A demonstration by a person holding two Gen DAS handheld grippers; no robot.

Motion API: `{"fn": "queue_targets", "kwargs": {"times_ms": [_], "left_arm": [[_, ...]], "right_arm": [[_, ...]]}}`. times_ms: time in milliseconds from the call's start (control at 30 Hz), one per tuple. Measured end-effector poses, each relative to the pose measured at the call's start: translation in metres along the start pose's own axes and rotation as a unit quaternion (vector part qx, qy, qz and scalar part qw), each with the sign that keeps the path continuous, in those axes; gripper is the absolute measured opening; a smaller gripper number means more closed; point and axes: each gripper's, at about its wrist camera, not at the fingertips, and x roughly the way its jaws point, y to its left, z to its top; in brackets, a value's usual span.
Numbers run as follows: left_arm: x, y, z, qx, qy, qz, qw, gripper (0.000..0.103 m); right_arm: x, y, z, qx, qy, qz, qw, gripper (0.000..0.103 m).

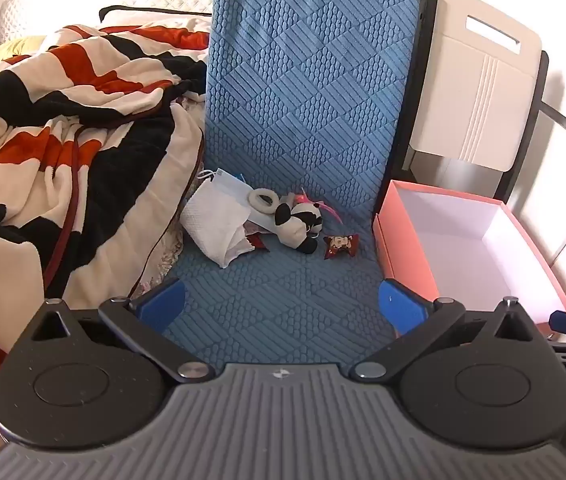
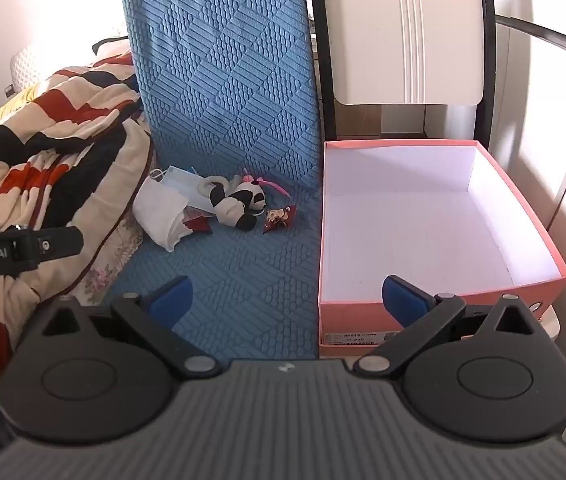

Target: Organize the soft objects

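Left wrist view: the left gripper (image 1: 281, 304) hangs over a blue mat (image 1: 283, 292) with its jaws spread wide and nothing between them. Ahead on the mat lies a small pile: a white cloth (image 1: 219, 226), a face mask (image 1: 231, 184) partly under it, a white ring (image 1: 262, 199), a panda plush (image 1: 299, 222) and a red pouch (image 1: 340, 245) just beside the plush. A pink box (image 1: 407, 248) stands open at the mat's right edge. A striped blanket (image 1: 63, 128) lies to the left.

Right wrist view: the right gripper (image 2: 287, 298) is also wide apart and holds nothing; one finger sits over the mat (image 2: 223, 272), the other over the box (image 2: 357, 302). The plush (image 2: 239, 202), cloth (image 2: 161, 216) and pouch (image 2: 279, 218) lie left of the box, on the mat. The left gripper (image 2: 23, 250) shows at the left edge.
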Motion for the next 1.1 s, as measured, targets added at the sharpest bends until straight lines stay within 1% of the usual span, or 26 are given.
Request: {"fn": "queue_targets", "kwargs": {"times_ms": [267, 300, 833, 1000, 1100], "left_arm": [[-0.005, -0.001, -0.002, -0.003, -0.002, -0.006, 1.0, 0.103], [0.003, 0.003, -0.002, -0.005, 0.002, -0.002, 1.0, 0.103], [0.004, 0.006, -0.005, -0.005, 0.005, -0.003, 1.0, 0.103], [0.005, 0.006, -0.005, -0.004, 0.005, -0.003, 1.0, 0.103], [0.006, 0.006, -0.005, -0.005, 0.007, -0.003, 1.0, 0.103]], "right_arm": [[0.002, 0.001, 0.0, 0.0, 0.002, 0.0, 1.0, 0.103], [-0.001, 0.0, 0.0, 0.0, 0.002, 0.001, 1.0, 0.103], [0.004, -0.001, -0.002, 0.01, 0.007, 0.0, 1.0, 0.103], [0.01, 0.001, -0.007, 0.009, 0.01, -0.004, 1.0, 0.103], [0.013, 0.003, -0.009, -0.006, 0.018, 0.0, 1.0, 0.103]]}}
